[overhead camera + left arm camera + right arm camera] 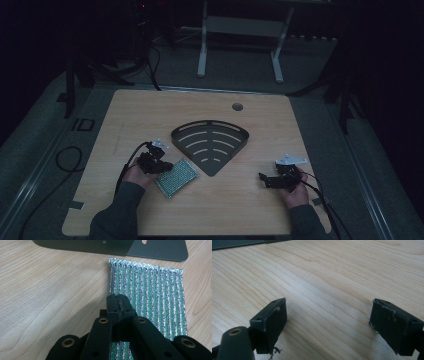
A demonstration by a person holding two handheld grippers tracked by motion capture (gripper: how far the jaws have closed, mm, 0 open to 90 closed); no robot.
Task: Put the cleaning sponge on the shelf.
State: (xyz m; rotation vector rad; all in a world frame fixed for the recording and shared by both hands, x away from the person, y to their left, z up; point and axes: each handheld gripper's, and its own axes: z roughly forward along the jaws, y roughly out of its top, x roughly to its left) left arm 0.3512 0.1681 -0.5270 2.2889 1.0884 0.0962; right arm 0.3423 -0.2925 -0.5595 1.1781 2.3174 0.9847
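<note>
A green and silver foil packet lies flat on the wooden table, just in front of a dark fan-shaped slotted plate. My left gripper sits at the packet's left end. In the left gripper view its jaws are pressed together over the near left part of the packet, and I see nothing between them. The plate's edge lies just beyond. My right gripper rests low at the table's right, open, with bare wood between its pads.
A round cable hole sits near the table's far edge. Cables trail off both front corners. A white table frame stands on the floor behind. The plate's corner shows far off in the right gripper view.
</note>
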